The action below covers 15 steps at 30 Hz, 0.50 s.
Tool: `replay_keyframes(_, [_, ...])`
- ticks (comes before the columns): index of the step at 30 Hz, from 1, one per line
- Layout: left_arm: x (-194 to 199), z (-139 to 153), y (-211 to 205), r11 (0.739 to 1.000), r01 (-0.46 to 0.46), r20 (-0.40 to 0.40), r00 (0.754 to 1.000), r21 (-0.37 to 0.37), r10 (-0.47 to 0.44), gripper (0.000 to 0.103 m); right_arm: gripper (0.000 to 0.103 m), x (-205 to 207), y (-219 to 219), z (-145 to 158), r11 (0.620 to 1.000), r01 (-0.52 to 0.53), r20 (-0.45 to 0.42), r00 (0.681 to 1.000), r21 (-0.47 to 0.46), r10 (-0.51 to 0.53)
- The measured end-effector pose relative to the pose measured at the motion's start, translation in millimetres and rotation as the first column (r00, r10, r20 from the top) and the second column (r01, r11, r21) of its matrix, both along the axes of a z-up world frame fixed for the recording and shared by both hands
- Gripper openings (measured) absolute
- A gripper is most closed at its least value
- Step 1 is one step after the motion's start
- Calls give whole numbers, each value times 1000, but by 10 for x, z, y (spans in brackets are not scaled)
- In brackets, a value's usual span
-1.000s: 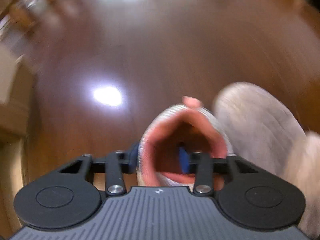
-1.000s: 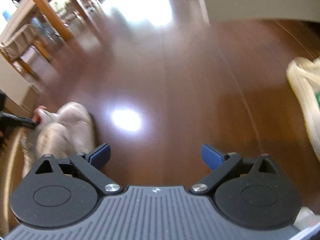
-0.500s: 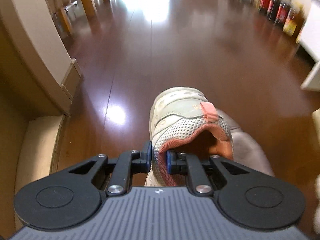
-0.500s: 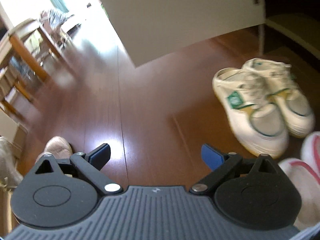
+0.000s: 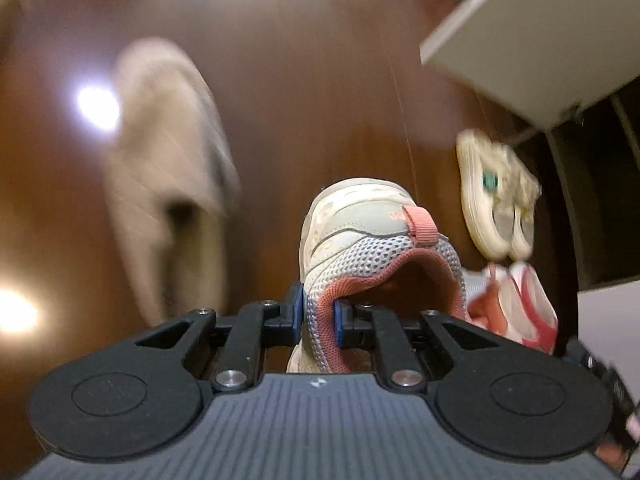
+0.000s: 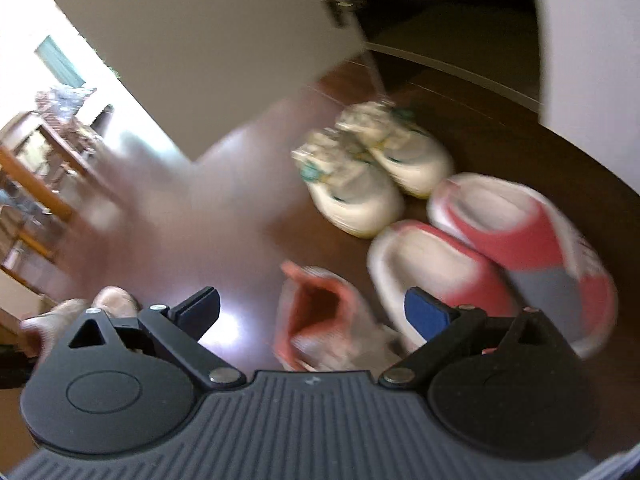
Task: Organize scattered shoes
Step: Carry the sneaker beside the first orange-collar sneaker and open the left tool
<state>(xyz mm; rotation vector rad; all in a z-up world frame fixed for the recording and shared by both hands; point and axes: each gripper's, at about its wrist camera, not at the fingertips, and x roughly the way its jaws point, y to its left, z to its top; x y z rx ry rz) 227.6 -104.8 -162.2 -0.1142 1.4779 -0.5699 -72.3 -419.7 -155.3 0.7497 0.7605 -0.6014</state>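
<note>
Left gripper (image 5: 318,316): blue pads pinched on the pink-trimmed collar of a grey mesh sneaker (image 5: 360,232), one pad outside the wall, one inside the opening. Sneaker carried clear of the floor, toe pointing away, pull tab up on the heel side. Right gripper (image 6: 312,312): fingers spread wide, nothing between them, hovering over the matching pink-lined sneaker (image 6: 320,320) lying close below, though blur hides its exact lie.

Handling, as a guess: light, soft-sided, mesh upper that folds under pressure; collar rim a fair hold since padded and thick, yet prone to swing or twist from a single-wall pinch. Firmer option probably the heel counter near the tab. Not fragile, not slippery; rubber sole likely to grip on landing.

Placement zone on the right: cream sneakers with green marks (image 6: 372,172) side by side farther off, red-and-white slippers (image 6: 500,248) paired nearer, just beside the loose mate. Far left in the left wrist view, a blurred beige slipper (image 5: 168,168), well apart from the row.

Floor (image 5: 320,80): dark polished wood, glossy with bright glare spots, flat and hard. White cabinet door (image 6: 208,40) standing open above the row, dark recess behind it; wooden furniture (image 6: 36,184) far left by a bright window.
</note>
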Motion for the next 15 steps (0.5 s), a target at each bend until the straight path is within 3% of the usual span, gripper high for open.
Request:
replay_keyframes(3, [-174,-533,-339,999,18,-98,995,45,-14,31,98,-121,75,-128,1000,-21,-65,998,13,22])
replay_keyframes(7, [-120,-549,-332,994,56,-75,996,93,-49,36,98,-20,390,-274,979,-204,-114,973,-3,202])
replay_keyframes(9, [-143,-270,-228,992,99,-27,995,78,-97,39,98,140,671,-384,929,-367,-130,924,-39,360])
replay_keyframes(11, [-193,-16,-143,989,131,32,991,76,-134,44,98,313,951,-521,854,-515,-153,852,-72,501])
replay_keyframes(13, [-174,240,-72,988,134,81,987,83,-140,48,98,401,1140,-574,803,-587,-170,805,-100,568])
replay_keyframes(15, [-247,623,50,987,131,133,981,92,-142,48,99,576,1439,-687,712,-682,-203,730,-167,652])
